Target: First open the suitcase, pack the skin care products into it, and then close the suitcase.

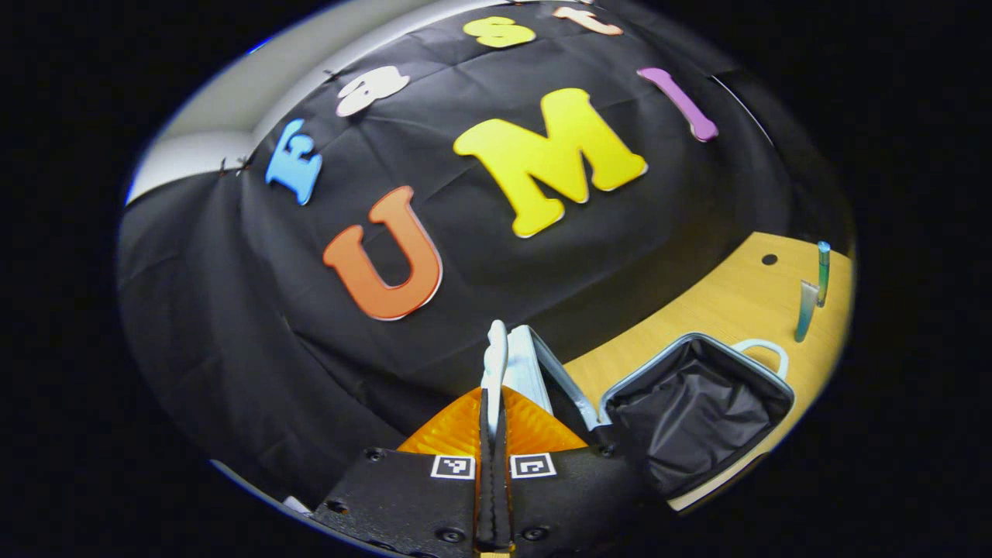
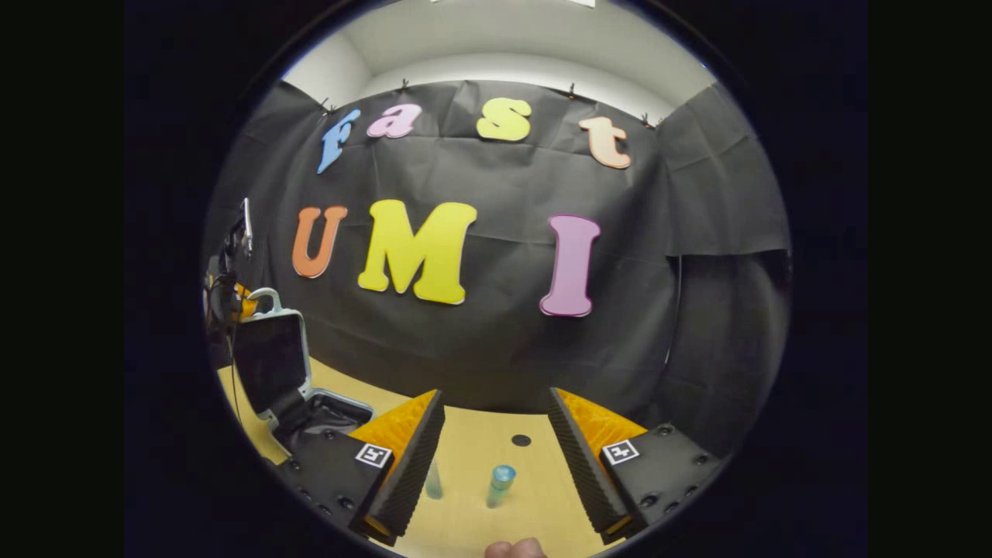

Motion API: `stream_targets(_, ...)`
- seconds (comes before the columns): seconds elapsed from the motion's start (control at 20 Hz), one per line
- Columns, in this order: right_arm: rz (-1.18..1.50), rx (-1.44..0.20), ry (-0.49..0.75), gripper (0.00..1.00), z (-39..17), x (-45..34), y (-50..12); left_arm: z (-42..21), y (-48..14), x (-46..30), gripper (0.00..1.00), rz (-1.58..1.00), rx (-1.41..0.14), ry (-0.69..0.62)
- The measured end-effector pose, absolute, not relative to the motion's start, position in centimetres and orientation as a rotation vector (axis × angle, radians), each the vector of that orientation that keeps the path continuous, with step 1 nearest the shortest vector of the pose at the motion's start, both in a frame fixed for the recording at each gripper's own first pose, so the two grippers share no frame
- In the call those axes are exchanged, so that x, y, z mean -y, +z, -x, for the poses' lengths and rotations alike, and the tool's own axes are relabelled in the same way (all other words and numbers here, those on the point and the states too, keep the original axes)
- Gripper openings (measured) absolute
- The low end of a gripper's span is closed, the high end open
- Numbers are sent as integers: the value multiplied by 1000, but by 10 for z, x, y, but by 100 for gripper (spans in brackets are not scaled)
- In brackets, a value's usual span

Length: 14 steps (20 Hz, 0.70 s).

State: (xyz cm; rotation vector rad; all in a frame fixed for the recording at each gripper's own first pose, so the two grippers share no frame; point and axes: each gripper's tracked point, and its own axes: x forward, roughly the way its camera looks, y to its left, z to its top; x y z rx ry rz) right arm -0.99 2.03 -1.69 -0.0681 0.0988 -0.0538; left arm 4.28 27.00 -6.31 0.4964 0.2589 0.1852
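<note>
The small suitcase stands open on the wooden table. Its black-lined base (image 1: 697, 411) lies flat and its white lid (image 1: 527, 368) is raised upright. My left gripper (image 1: 490, 403) is shut on the white handle (image 1: 496, 349) at the lid's top edge. In the right gripper view the raised lid (image 2: 271, 360) and base (image 2: 325, 415) sit at the far left, with the left gripper (image 2: 225, 298) at the lid's handle. My right gripper (image 2: 496, 457) is open above the table, with two teal skin care tubes (image 2: 501, 484) (image 2: 432, 480) standing between and just beyond its fingers. The same tubes (image 1: 806, 310) (image 1: 823, 271) stand beyond the suitcase.
The wooden table (image 2: 480, 434) runs up to the black cloth wall and has a small dark hole (image 2: 521, 440) in it. A second white handle (image 1: 763, 353) sticks out from the base's far side. A person's fingertip (image 2: 515, 549) shows at the bottom edge.
</note>
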Motion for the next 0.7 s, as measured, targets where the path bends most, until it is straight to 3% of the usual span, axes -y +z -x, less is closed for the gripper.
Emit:
stream_targets(0.25,110,-115,-6,79,1,-54,-13,-37,-125,-367,2,-287,-287,229)
stream_targets(0.7,235,-168,84,79,0,-98,-23,-39,-266,-438,3,87,-415,216)
